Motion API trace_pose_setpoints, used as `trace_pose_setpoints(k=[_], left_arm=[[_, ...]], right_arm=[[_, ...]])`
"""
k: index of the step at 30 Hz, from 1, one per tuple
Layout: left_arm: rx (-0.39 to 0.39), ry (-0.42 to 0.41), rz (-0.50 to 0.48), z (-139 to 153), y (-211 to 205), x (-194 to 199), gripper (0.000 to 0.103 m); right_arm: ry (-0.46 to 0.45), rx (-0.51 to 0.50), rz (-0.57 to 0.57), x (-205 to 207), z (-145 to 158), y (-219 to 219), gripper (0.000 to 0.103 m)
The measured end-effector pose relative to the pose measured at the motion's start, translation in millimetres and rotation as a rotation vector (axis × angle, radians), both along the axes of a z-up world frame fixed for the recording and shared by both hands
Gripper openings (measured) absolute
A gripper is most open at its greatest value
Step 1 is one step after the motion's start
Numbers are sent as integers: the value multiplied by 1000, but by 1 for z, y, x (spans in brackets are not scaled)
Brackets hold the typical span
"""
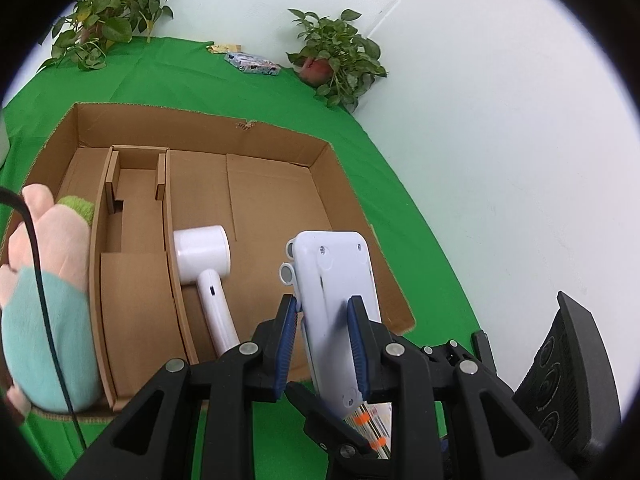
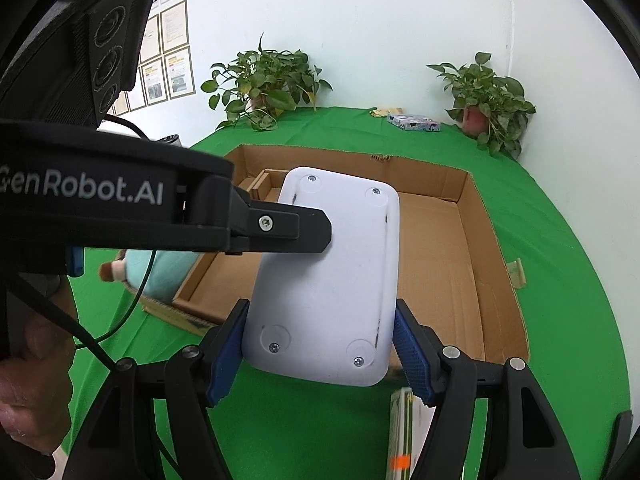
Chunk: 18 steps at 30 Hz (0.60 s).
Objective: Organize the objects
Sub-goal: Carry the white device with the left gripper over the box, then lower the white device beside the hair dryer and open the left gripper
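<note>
"GenRobot.AI" lettering on left gripper (image 2: 320,236); both it and right gripper (image 2: 320,344) clamped on white device (image 2: 332,276).

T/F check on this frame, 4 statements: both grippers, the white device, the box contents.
1. Both grippers hold the white device. True: left gripper and right gripper clamp it.
2. The cardboard box holds nothing. False: a white hair dryer and a plush toy lie in it.
3. The device already rests on the box floor. False: it is held up above it.
4. Two potted plants stand at the back of the green cloth. True.
</note>
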<state>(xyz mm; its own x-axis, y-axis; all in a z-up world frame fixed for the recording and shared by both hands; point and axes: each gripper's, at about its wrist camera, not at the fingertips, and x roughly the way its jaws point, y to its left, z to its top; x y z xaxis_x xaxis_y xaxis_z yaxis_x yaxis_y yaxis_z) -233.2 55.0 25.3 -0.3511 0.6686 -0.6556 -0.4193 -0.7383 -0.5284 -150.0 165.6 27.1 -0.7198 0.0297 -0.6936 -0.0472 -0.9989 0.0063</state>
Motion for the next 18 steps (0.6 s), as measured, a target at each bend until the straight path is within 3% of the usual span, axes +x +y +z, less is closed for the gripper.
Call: trace_pose_setpoints(k=[9, 18], left_arm=[[-66, -127, 15, -42, 30, -56, 24], [-149, -252, 28, -83, 46, -77, 25]], right_arm=[[-124, -95, 14, -73, -37, 50, 66], [-243, -209, 30, -106, -85, 86, 66]])
